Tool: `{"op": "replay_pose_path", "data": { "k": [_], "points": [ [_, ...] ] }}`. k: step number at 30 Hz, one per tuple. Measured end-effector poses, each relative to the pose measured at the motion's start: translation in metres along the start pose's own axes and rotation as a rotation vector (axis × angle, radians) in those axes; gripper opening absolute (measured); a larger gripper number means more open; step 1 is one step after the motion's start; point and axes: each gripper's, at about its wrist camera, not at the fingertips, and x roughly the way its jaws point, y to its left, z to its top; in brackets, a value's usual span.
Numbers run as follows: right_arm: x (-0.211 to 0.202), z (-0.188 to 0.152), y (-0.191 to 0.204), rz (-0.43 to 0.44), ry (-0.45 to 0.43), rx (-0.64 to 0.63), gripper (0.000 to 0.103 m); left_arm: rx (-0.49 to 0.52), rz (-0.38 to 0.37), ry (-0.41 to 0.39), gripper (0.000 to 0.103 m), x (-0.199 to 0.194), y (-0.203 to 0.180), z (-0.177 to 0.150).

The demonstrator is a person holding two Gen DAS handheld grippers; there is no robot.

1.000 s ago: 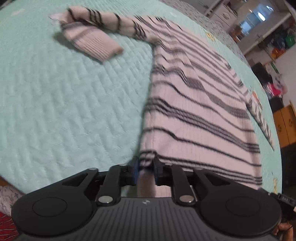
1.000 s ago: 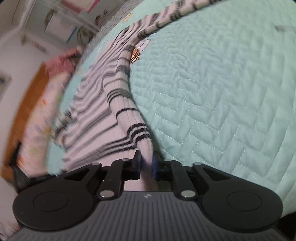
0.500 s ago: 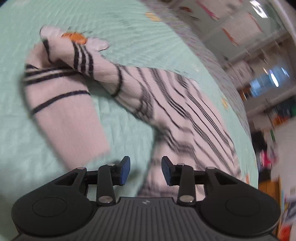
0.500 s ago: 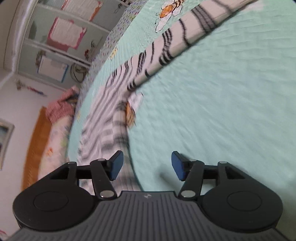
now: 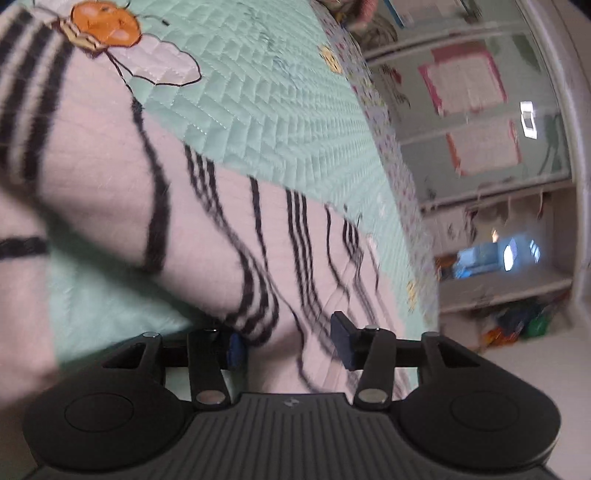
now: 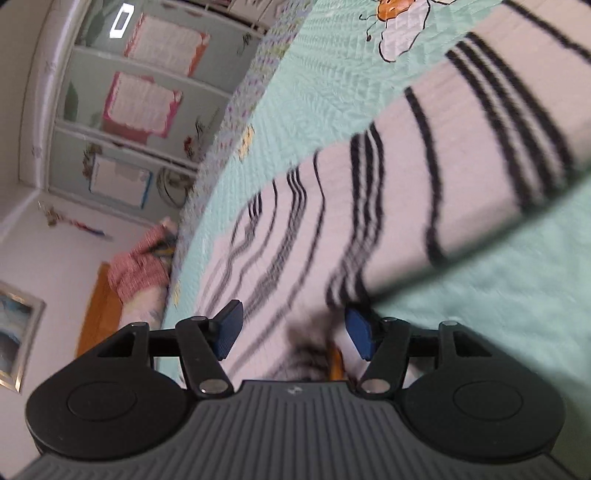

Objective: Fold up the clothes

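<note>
Two views from cameras on hand-held grippers, both looking low across a bed. The pale pink knitted sweater with thin black stripes [image 5: 207, 229] lies flat on the mint-green quilted bedspread [image 5: 258, 110], which has an orange cartoon bee [image 5: 107, 26] stitched into it.

In the left wrist view, the left gripper [image 5: 291, 349] sits at 6 o'clock. Its blue-padded jaws are part-way apart and opening. Sweater cloth lies in the gap, and a fold of it touches the jaw at 9 o'clock, but the pads do not pinch it. A sleeve runs from the jaws toward 10 o'clock; the sweater's body stretches away toward 1 o'clock.

In the right wrist view, the right gripper [image 6: 293, 334] also sits at 6 o'clock. Its jaws stand wide and are opening, with the same sweater [image 6: 369, 206] beneath them, gripped by neither pad. Here a sleeve runs long toward 2 o'clock, and the body lies toward 11 o'clock.

Judged from this, each gripper is at the root of a sleeve, and the sleeve's long axis points away from each, so either hand is equally close to its own side for the next fold.

No brand, label or readable writing shows; posters on the far cupboards [image 6: 147, 99] are too blurred to read.
</note>
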Motion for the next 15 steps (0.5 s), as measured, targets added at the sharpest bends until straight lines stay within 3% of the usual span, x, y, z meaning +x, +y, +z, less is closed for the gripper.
{"op": "replay_pose_path", "data": {
  "k": [2, 4, 12, 15],
  "points": [
    [0.008, 0.006, 0.002, -0.006, -0.008, -0.007, 0.054, 0.051, 0.055, -0.008, 0.014, 0.009, -0.01, 0.004],
    [0.017, 0.009, 0.004, -0.069, -0.008, -0.039, 0.007, 0.114, 0.099, -0.026, 0.012, 0.013, -0.02, 0.014],
    [0.027, 0.054, -0.001, -0.121, -0.086, -0.062, 0.006, 0.296, 0.204, -0.088, 0.011, 0.044, -0.064, 0.067],
    [0.037, 0.066, 0.003, -0.143, -0.109, -0.098, 0.006, 0.367, 0.234, -0.1, 0.011, 0.056, -0.074, 0.074]
  ]
}}
